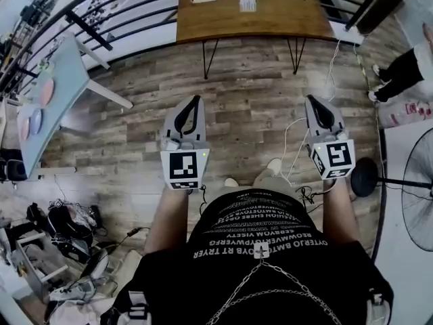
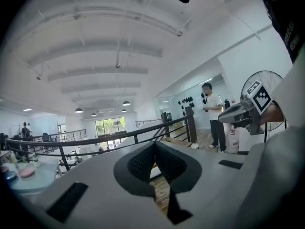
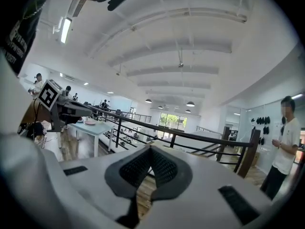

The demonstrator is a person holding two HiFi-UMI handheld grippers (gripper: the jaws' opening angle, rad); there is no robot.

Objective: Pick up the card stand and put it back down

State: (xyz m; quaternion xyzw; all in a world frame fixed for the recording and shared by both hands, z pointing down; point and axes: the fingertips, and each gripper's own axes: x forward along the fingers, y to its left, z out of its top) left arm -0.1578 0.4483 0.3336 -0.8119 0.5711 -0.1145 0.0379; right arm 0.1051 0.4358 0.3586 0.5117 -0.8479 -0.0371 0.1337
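Left gripper [image 1: 195,100] and right gripper [image 1: 310,100], both closed and empty, point toward the far table [image 1: 277,17]; card stand [image 1: 247,1] sits there, well apart, roughly midway between them.

The floor [image 1: 250,100] is matt, grey-brown wood plank with a rough grain. The far table [image 1: 270,15] has a smooth brown wooden top on thin black metal legs [image 1: 208,58]. The railing [image 1: 128,5] is black painted metal. The 2 tools, left gripper [image 1: 196,100] and right gripper [image 1: 310,100], are matt grey plastic with black dimpled pads [image 2: 140,163]. The shirt [image 1: 270,249] is black cloth, crossed by a shiny metal chain [image 1: 270,293].
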